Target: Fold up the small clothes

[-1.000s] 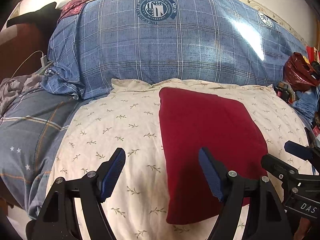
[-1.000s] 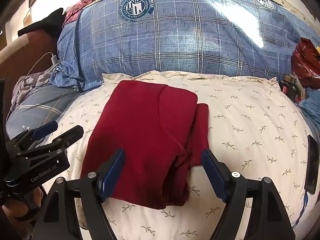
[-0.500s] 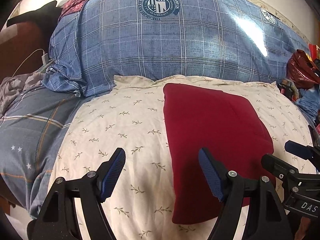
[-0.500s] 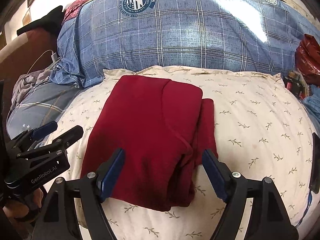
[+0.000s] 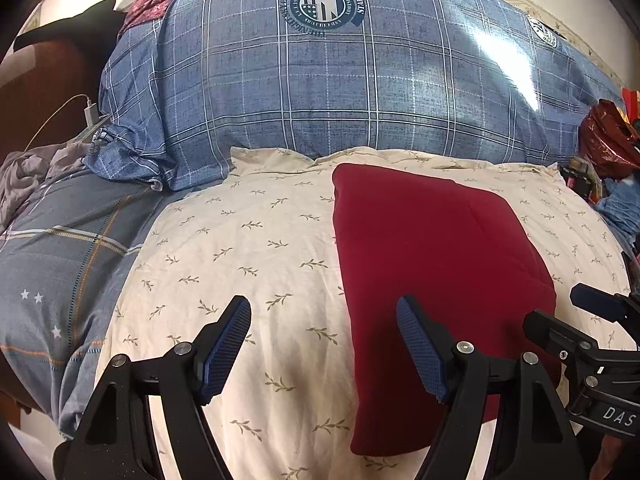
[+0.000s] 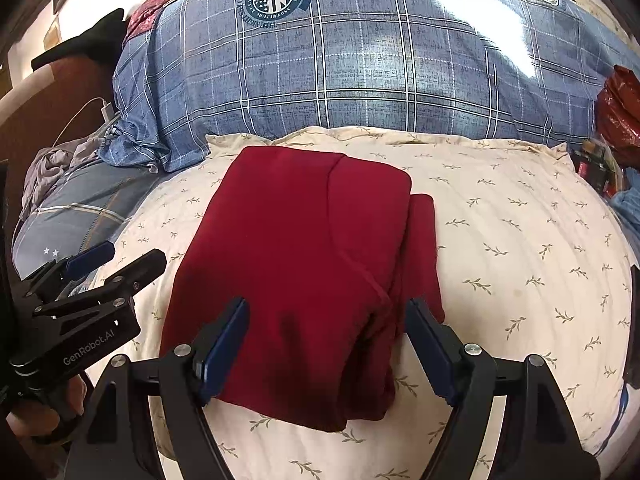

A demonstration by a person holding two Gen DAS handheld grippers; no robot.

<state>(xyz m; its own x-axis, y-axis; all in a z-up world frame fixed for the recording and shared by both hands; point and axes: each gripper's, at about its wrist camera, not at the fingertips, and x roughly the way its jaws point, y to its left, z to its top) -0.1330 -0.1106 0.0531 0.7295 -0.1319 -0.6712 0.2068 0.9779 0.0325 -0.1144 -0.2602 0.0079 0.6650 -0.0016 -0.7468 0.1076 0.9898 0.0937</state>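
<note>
Both the left gripper (image 5: 324, 344) and right gripper (image 6: 326, 344) have drawn back a little from the folded red garment (image 6: 296, 264), jaws wide and empty, leaving it mid-pillow (image 6: 520, 248), so folding looks finished.

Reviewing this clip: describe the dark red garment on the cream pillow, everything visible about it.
The dark red garment is plain, soft, matte knit-looking cloth, already folded into a rough rectangle. The right wrist view shows a curved overlapping layer on top and a narrower folded strip sticking out along its right edge. It lies flat on the cream leaf-print pillow, its far edge near the blue plaid pillow. Neither the left gripper nor the right gripper holds it; both have their fingers spread wide, and contact cannot be judged.
</note>
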